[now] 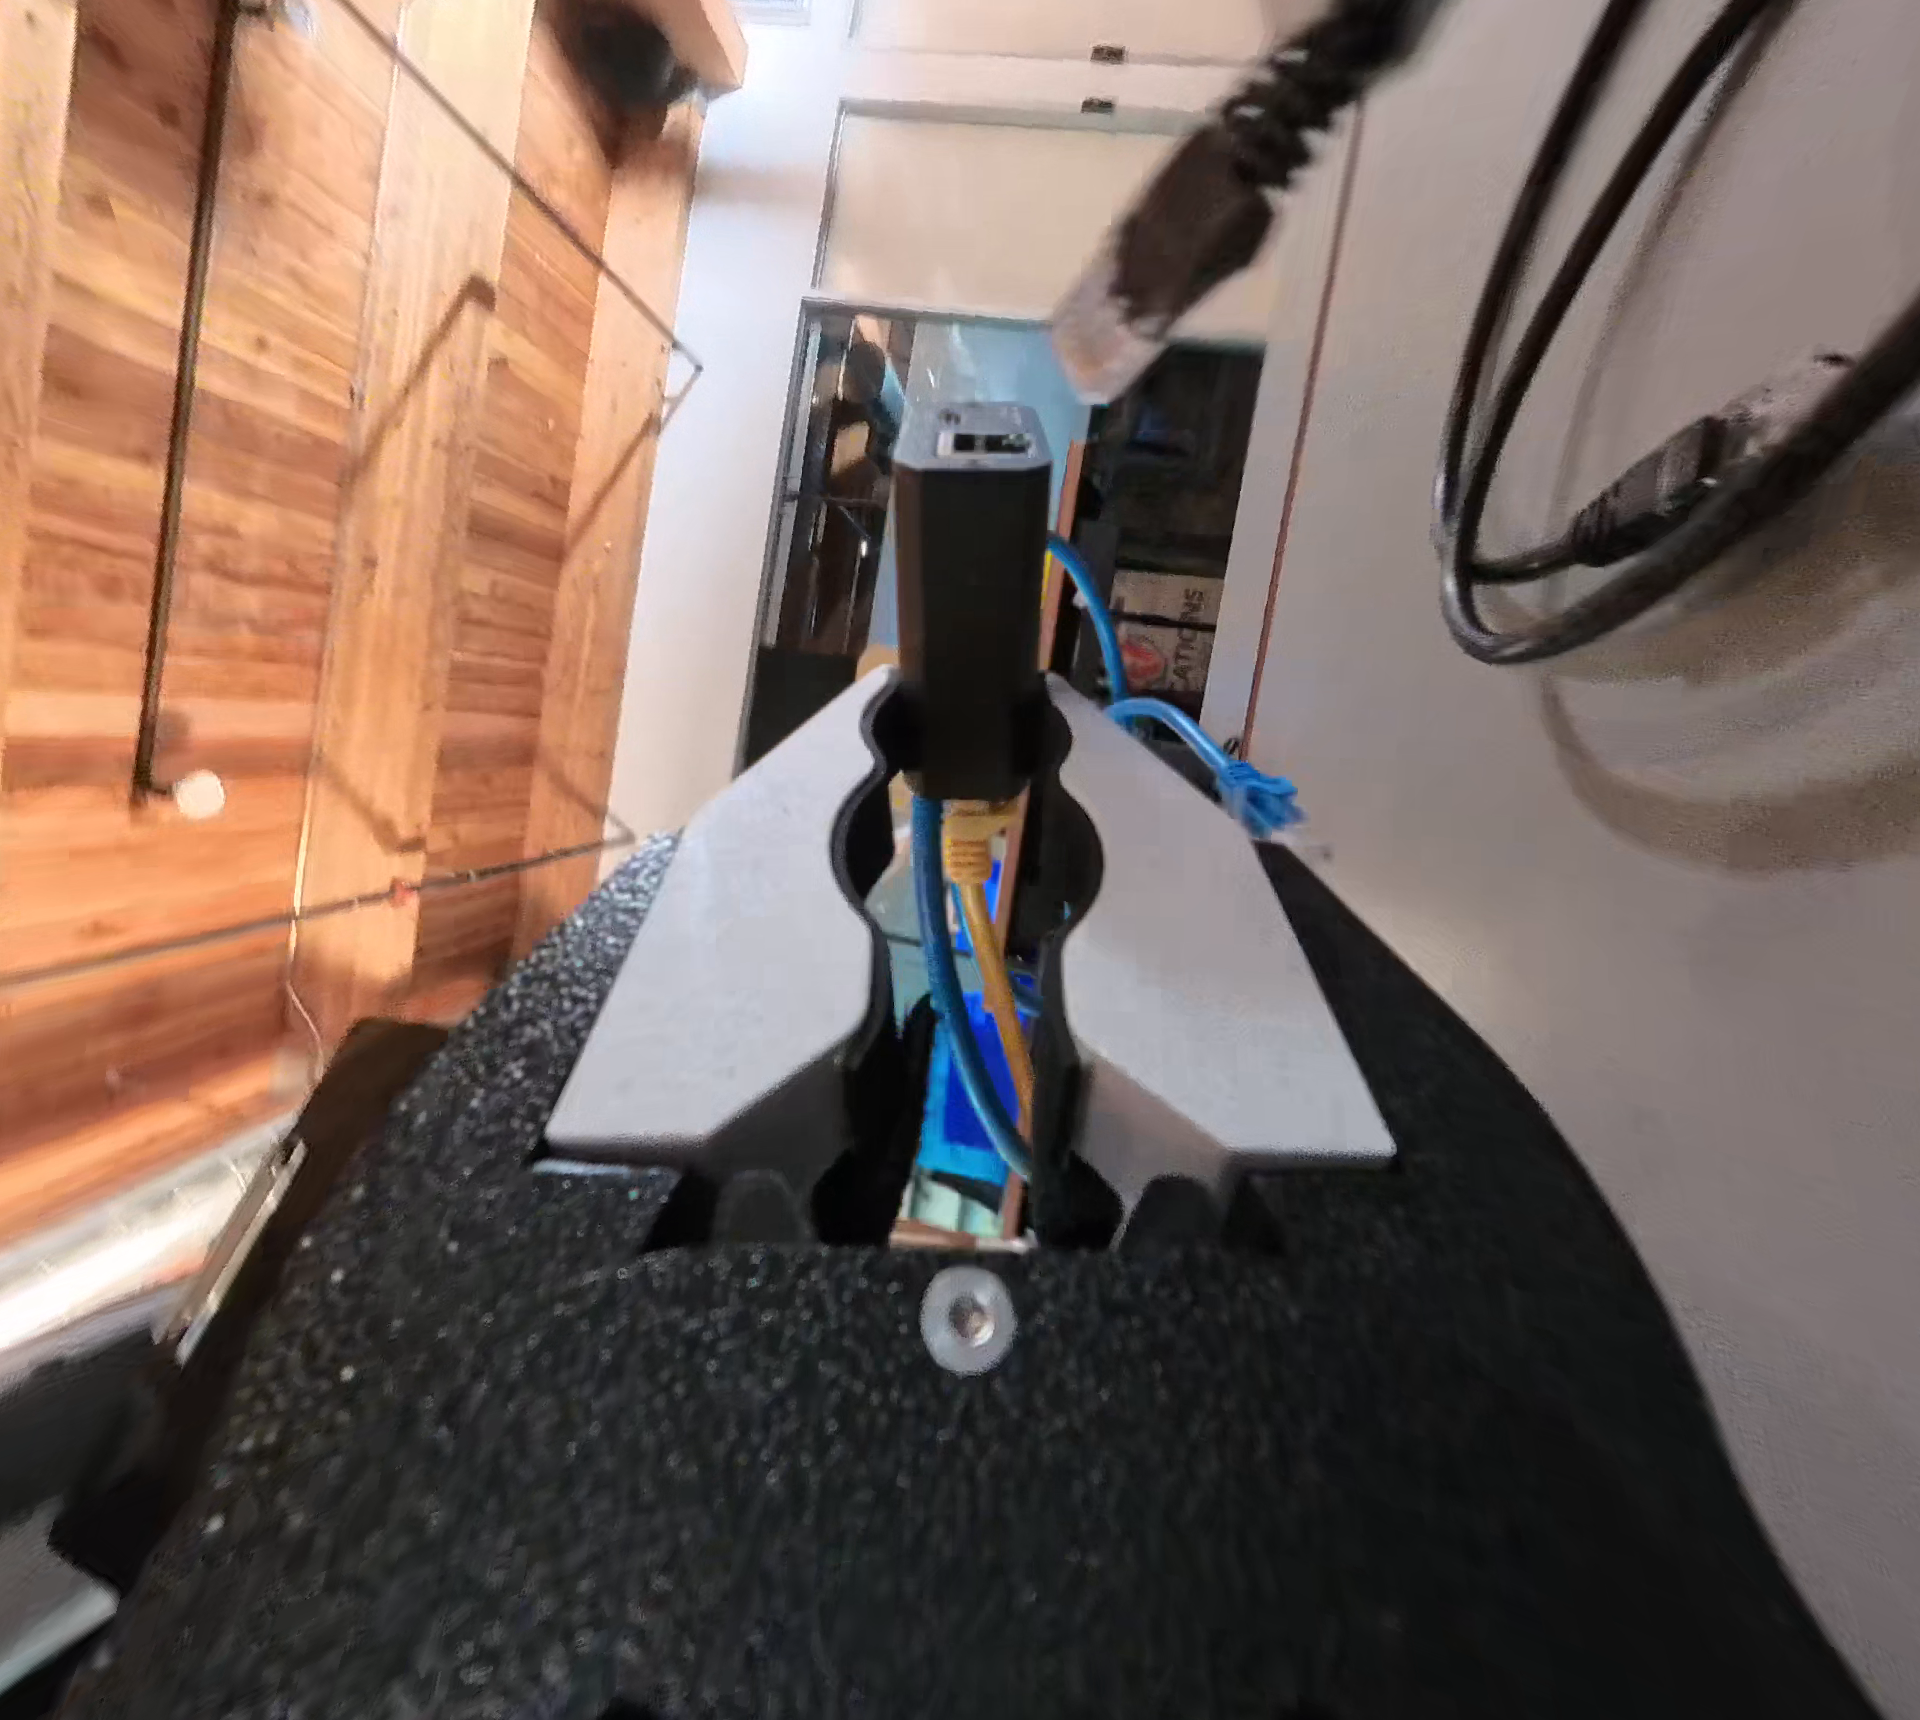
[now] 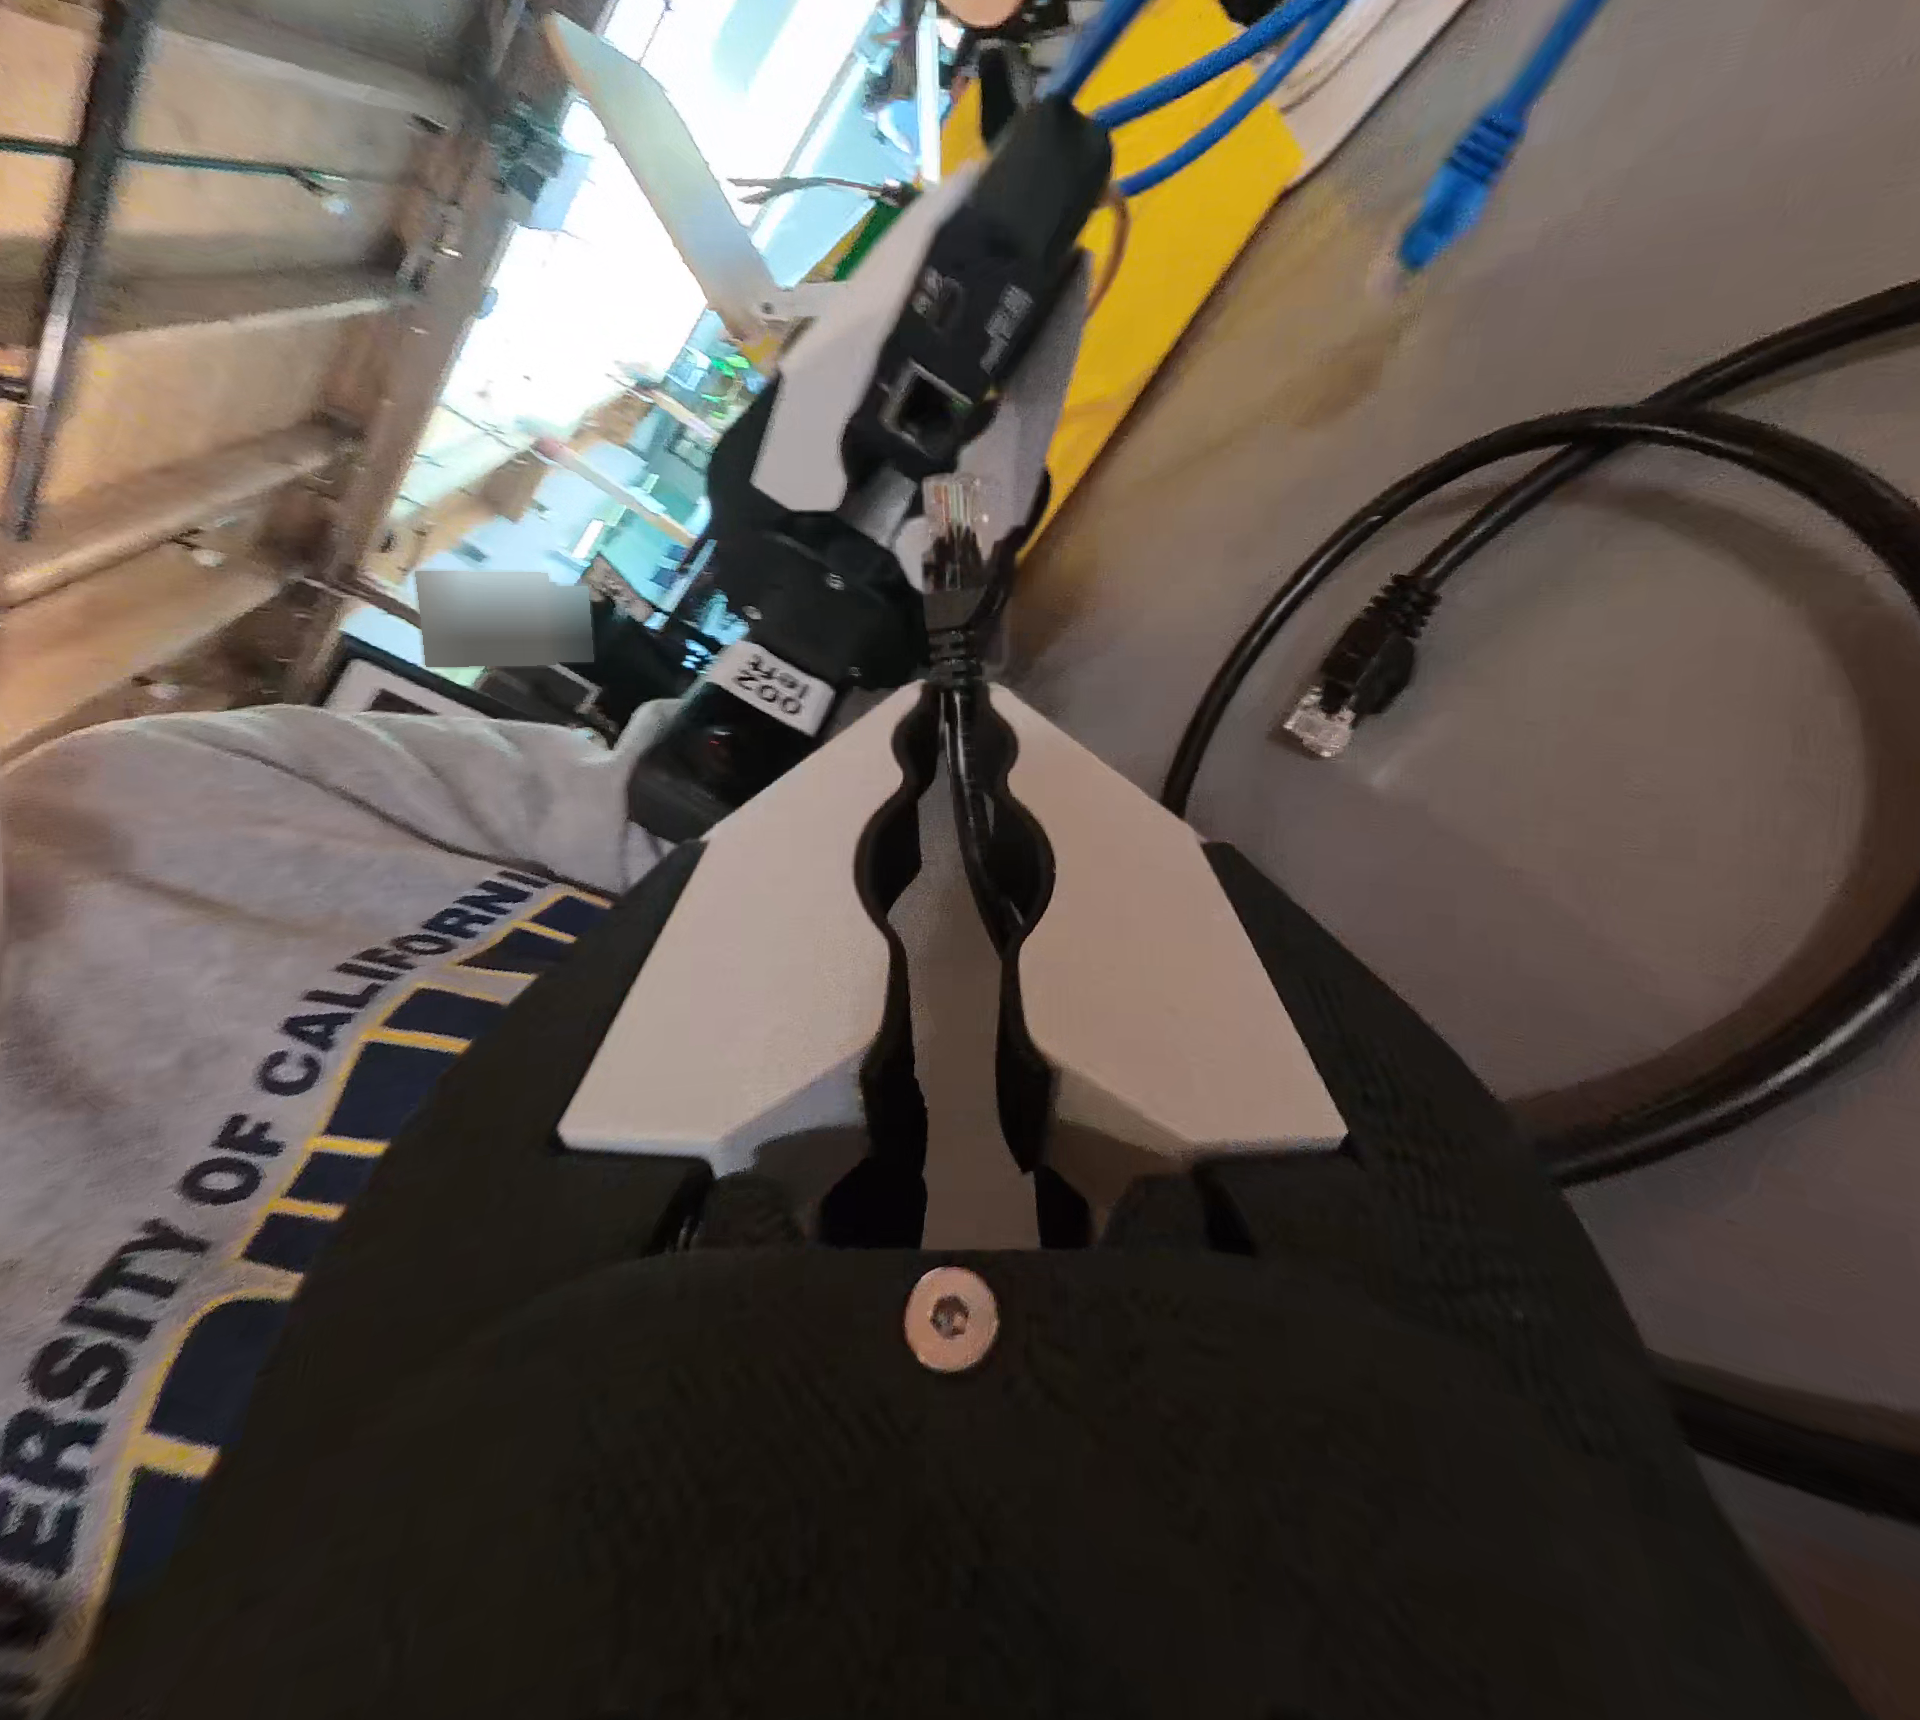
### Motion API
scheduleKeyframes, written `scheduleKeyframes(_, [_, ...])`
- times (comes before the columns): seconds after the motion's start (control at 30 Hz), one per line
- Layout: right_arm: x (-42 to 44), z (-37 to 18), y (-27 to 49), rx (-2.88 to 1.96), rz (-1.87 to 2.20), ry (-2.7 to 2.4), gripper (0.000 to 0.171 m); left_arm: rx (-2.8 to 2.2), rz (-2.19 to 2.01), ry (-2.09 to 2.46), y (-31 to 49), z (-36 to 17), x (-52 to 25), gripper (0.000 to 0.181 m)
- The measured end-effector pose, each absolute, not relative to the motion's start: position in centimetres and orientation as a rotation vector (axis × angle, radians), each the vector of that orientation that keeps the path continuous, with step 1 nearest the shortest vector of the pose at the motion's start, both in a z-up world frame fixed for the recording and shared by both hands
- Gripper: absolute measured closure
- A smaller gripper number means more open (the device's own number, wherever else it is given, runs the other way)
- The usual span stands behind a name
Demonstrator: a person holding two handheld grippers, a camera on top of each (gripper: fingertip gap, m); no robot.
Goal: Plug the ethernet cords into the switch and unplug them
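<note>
gripping the switch [image 1: 971,621], left gripper [image 1: 971,735] was clamped; right gripper [image 2: 961,714] pinched black cord [image 2: 971,797], plug [image 2: 956,527] near port [image 2: 920,413]; misalignment risked jamming.

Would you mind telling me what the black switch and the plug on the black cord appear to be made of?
The switch looks like matte black plastic: its flat faces show only a dull sheen and a moulded edge. The plug on the black cord seems to be clear hard plastic, since coloured wires show through it; its black boot looks like ribbed rubber or soft plastic, though I cannot be sure.
</note>
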State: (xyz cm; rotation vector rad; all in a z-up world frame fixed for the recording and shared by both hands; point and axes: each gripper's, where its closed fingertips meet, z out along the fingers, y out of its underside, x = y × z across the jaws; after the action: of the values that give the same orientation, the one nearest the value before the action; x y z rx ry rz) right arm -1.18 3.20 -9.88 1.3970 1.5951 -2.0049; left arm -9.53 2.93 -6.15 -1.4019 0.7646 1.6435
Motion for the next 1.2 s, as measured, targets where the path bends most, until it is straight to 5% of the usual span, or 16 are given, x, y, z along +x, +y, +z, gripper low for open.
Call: scheduleKeyframes(1.2, [1.0,-10.2,2.0,1.252,-1.857,1.428,0.168,-1.344,1.634,1.027,2.4,-7.2,-6.4,0.161])
